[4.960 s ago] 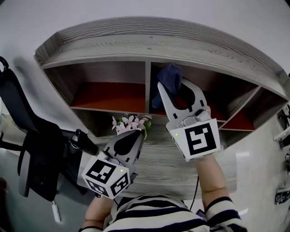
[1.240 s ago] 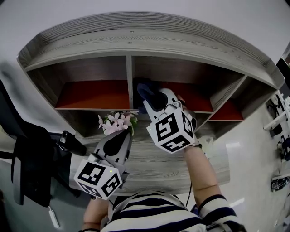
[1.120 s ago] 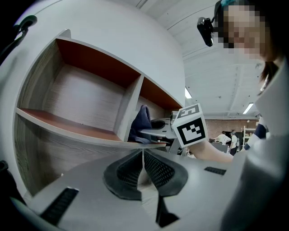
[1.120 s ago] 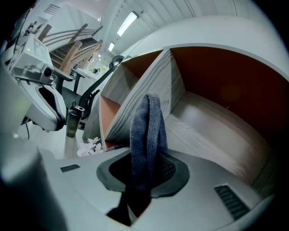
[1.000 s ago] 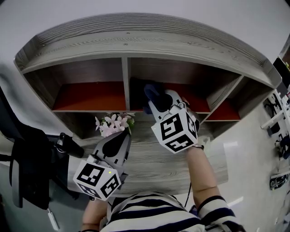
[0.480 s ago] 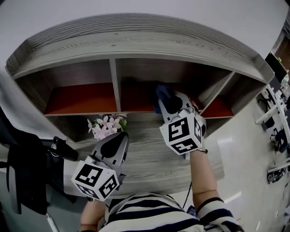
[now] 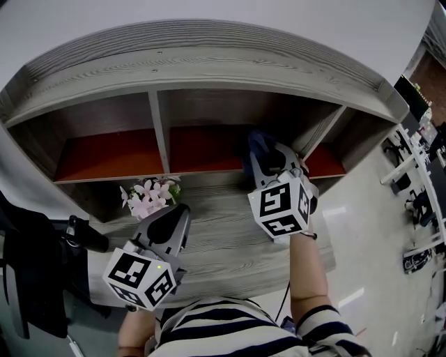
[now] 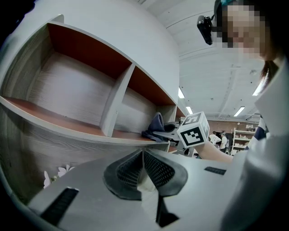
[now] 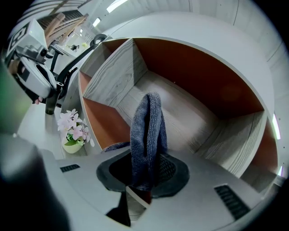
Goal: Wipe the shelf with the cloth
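cloth (image 9: 146, 131) in right hand-held gripper (image 7: 270, 156), arm (image 7: 304, 268) outstretched

Walled in plain white (image 7: 209, 14) behind. Floored in pale glossy material (image 7: 355, 230), bright with reflections at right. Lit by long white ceiling strip lights (image 8: 239, 111). Furnished with a black chair (image 7: 31, 272) far left, a grey wood-grain desktop (image 7: 223, 247) centrally, and white tables (image 7: 392, 172) far right.

Nothing legible showed anywhere I looked; the left marker cube (image 7: 139, 277), behind the left claw (image 7: 178, 213), and the right marker cube (image 7: 281, 209), behind the right claw (image 7: 270, 155), carried only black-and-white square patterns, no letters or digits; whatever stood on the distant racks (image 8: 245, 137) was too small and blurred to read.
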Available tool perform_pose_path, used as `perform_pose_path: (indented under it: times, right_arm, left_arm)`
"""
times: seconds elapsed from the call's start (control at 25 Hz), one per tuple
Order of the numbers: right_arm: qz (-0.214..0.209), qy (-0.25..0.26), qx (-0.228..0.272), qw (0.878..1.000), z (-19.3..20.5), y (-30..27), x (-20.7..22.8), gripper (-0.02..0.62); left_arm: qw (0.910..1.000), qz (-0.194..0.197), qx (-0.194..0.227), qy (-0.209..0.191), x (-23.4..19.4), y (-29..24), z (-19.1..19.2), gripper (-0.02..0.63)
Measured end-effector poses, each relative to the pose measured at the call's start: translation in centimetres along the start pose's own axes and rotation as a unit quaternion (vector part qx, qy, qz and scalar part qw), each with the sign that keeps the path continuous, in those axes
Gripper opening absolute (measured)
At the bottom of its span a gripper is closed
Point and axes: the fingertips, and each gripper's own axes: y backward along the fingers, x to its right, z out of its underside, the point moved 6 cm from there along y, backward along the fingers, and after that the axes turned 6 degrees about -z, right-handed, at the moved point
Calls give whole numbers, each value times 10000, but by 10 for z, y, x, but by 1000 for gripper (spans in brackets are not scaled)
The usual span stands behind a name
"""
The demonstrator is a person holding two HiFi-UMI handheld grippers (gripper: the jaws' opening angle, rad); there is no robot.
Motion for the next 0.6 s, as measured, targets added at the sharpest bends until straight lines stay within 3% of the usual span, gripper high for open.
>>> perform_pose_path:
  times: [0.32,0.6]
  right_arm:
    - [511,277,-423,9974,15,6,14,92]
    - [1057,555,39,9928,-4,25,25,92]
  left_arm:
    - [9999,128,-36,52,4,-5,2,26]
    - [9998,170,-12,72,4,-5,1,26]
